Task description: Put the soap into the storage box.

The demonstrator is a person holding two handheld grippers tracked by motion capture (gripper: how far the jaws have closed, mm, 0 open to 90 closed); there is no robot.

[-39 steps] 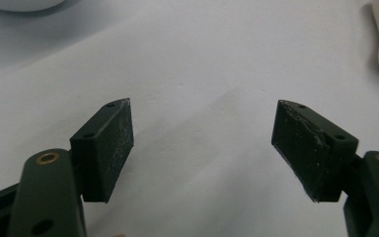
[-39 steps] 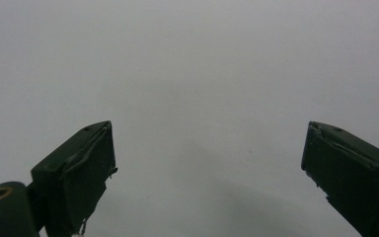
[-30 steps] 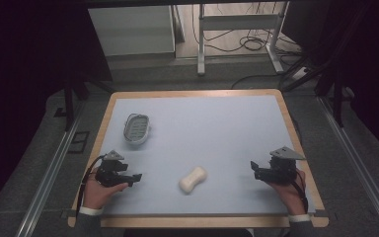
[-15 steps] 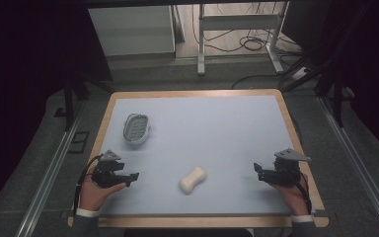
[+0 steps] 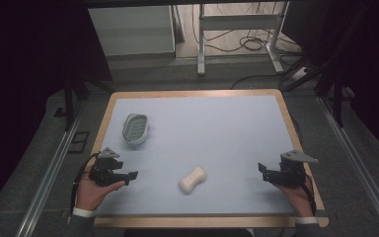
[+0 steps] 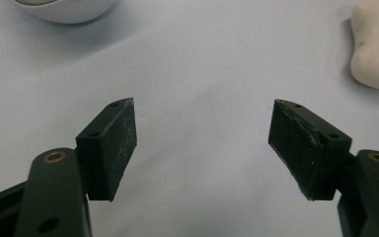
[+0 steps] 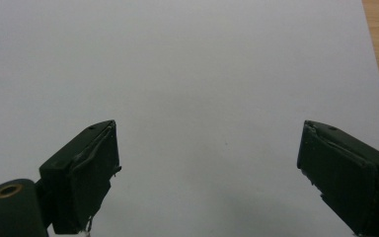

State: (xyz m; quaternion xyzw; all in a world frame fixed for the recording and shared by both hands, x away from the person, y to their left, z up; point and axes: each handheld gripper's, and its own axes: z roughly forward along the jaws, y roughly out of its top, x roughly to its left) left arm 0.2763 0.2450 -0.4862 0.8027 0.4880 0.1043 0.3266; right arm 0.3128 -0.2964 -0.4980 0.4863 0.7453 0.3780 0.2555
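A pale blue mat (image 5: pixel 217 128) covered a wood-edged table (image 5: pixel 196 93) at the frame's centre. Cables (image 5: pixel 249 43) lay on the floor at upper centre, beside a metal stand (image 5: pixel 237 22).

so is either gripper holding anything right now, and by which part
Nothing is held. The left gripper stands open over bare mat, with the white soap bar lying untouched off to its side. The right gripper is open too, nothing between its jaws.

Left tongs (image 5: pixel 131 176) sit at the lower left of the high view, their jaws wide but just closing slightly, empty. Right tongs (image 5: pixel 261 173) at the lower right gape, empty.
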